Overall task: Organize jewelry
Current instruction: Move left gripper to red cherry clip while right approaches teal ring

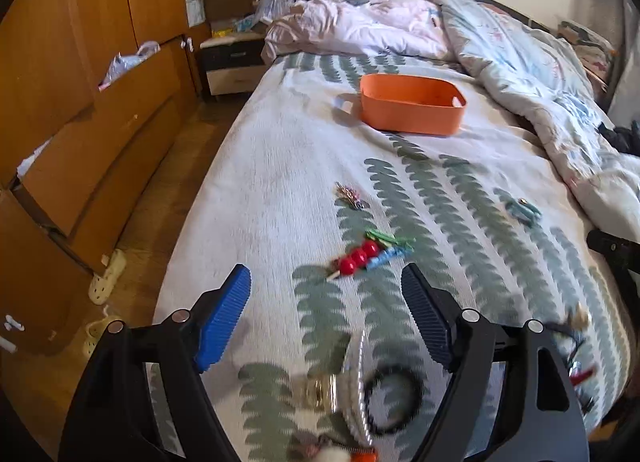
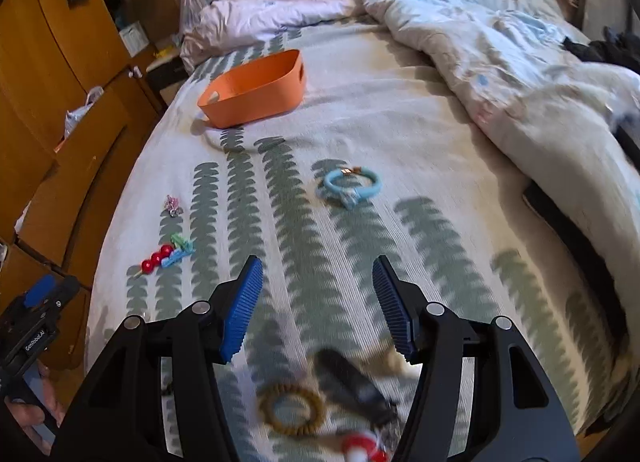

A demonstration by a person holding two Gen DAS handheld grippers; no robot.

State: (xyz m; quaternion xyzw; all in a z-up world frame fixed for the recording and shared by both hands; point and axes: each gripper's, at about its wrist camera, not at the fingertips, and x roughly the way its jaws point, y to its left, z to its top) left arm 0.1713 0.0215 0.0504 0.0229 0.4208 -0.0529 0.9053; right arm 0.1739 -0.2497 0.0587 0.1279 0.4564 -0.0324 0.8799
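Both my grippers are over the near end of the bed (image 1: 280, 166), angled down at the leaf-print cover. Left gripper (image 1: 326, 318): jaws spread wide, nothing between the pads, nothing held. Just ahead of its tips, slightly right of centre, lies the red bead clip (image 1: 356, 258), touching a green clip (image 1: 390, 239) and a blue clip (image 1: 384, 258). Further off and a bit left sits a small pink-and-gold piece (image 1: 351, 195). Below the jaws, nearest me, are a black hair tie (image 1: 394, 398) and a gold piece (image 1: 318, 392), both blurred, neither touched. Right gripper (image 2: 318, 306): jaws also apart, empty. Beyond its tips and slightly right is the light blue bracelet (image 2: 348, 185), well apart from the pads. Under the jaws, near side, I see a tan coil hair tie (image 2: 291, 408) and a dark oblong piece (image 2: 352, 382), blurred; can't tell what that one is. The orange bin (image 1: 412, 104) stands far up the bed, well beyond all the jewelry, with a rumpled duvet (image 1: 520, 74) to its right. The red bead clip group is far left of the right gripper.
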